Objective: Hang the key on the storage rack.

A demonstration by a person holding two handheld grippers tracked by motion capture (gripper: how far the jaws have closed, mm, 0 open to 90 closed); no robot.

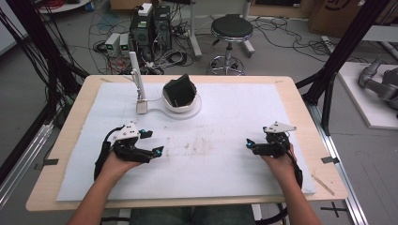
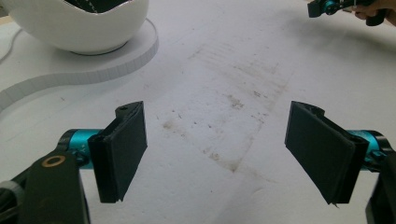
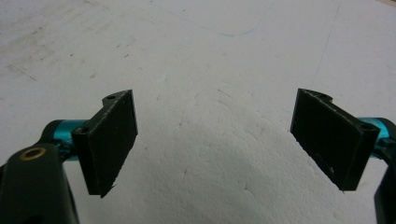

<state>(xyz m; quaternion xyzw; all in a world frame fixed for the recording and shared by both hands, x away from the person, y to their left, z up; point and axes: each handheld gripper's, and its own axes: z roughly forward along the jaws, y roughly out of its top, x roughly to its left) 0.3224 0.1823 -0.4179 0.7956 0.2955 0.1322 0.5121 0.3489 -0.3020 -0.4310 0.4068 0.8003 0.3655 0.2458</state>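
Observation:
A white egg-shaped bowl (image 1: 180, 96) with a dark object inside stands on a flat white base (image 1: 195, 111) at the back middle of the white foam sheet (image 1: 234, 108). My left gripper (image 1: 153, 142) rests low at the front left, open and holding nothing. In the left gripper view the two black pads of my left gripper (image 2: 224, 154) stand wide apart over stained foam, with the bowl (image 2: 79, 23) ahead to the left. At the front right my right gripper (image 1: 257, 143) is open too. The right gripper view has my right gripper (image 3: 217, 140) above bare foam.
A thin white post (image 1: 136, 77) on a small block stands left of the bowl, joined to its base. Brown stains (image 1: 197, 145) mark the sheet's middle. Beyond the table are a black stool (image 1: 231, 33), computer boxes (image 1: 150, 28) and cables. Black frame posts flank both sides.

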